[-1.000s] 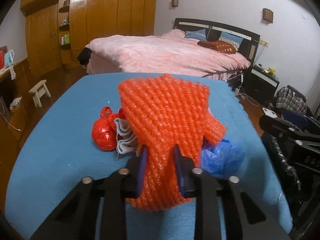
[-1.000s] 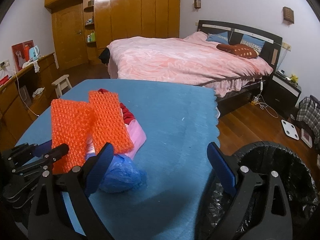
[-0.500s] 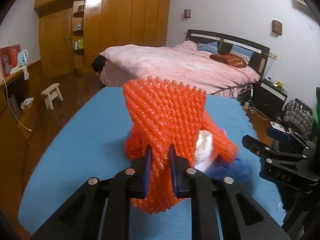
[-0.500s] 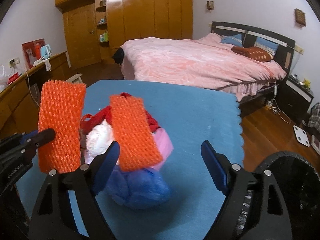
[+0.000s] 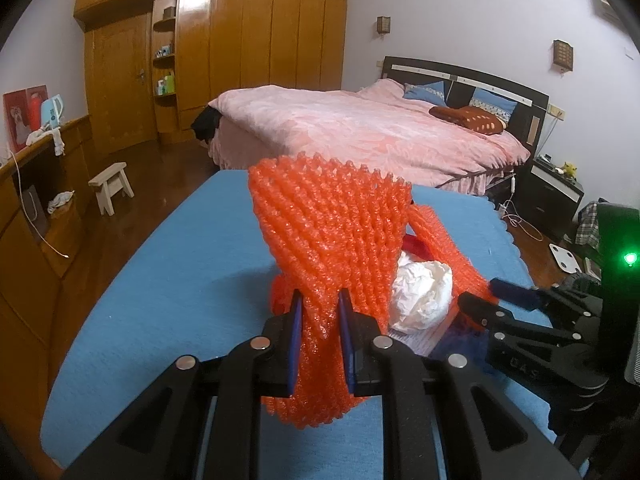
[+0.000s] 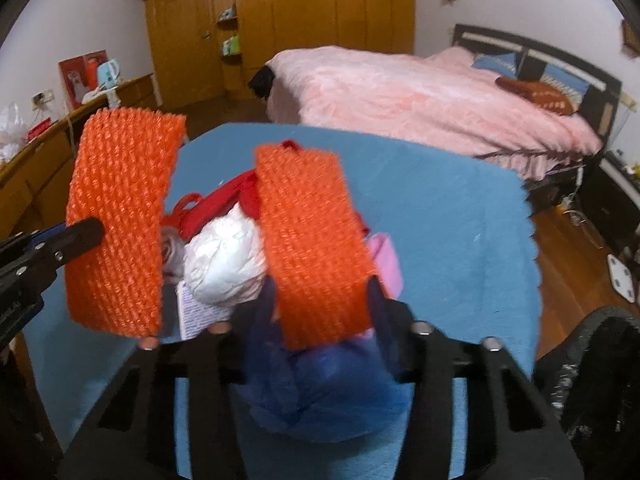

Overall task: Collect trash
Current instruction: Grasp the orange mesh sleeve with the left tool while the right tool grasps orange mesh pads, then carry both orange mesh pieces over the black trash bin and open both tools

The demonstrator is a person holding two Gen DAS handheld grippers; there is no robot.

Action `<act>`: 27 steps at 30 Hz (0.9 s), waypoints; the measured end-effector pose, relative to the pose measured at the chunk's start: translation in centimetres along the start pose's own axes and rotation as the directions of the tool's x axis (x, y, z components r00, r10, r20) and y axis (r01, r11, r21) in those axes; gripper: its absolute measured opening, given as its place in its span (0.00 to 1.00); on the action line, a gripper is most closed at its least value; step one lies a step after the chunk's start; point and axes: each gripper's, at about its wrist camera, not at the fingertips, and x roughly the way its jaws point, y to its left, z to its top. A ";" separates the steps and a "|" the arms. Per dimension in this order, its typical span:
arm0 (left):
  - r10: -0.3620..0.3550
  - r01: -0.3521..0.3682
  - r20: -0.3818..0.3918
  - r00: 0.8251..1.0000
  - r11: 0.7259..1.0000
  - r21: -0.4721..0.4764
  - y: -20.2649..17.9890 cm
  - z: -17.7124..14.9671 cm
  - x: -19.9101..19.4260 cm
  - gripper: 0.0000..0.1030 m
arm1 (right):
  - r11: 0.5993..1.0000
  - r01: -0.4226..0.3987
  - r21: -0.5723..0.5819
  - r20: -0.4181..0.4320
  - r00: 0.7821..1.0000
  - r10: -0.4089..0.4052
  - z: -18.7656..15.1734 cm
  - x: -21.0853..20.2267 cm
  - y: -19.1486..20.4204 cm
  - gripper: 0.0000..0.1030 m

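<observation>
Bedroom with a blue-covered table; no trash is seen binned yet. Black-lined bin sits at 4 o'clock in the right view. Orange foam net is clamped by the left gripper. Right gripper jaws have just been closing around the net's other end and a blue bag. White wad and red bag remain piled at centre.
</observation>
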 end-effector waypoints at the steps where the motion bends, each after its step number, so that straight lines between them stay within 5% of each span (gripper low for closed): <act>1: -0.001 0.001 0.000 1.000 1.000 0.001 0.1 0.0 0.0 0.17 | 1.000 -0.009 -0.008 0.000 1.000 0.009 0.0 -0.1 0.1 0.19; 4: -0.002 0.001 0.005 1.000 1.000 0.003 0.2 0.2 -0.3 0.17 | 1.000 -0.024 -0.016 0.018 1.000 0.024 0.1 -0.8 0.2 0.11; 14: -0.020 0.020 0.032 0.999 1.000 0.019 -1.1 0.7 -2.1 0.17 | 0.997 -0.069 0.032 0.100 0.993 0.066 1.2 -5.2 -1.4 0.09; 27: -0.126 0.121 0.065 0.990 0.990 0.076 -6.8 1.9 -4.7 0.17 | 0.995 -0.006 0.102 0.189 0.982 -0.013 -0.2 -12.7 -6.0 0.09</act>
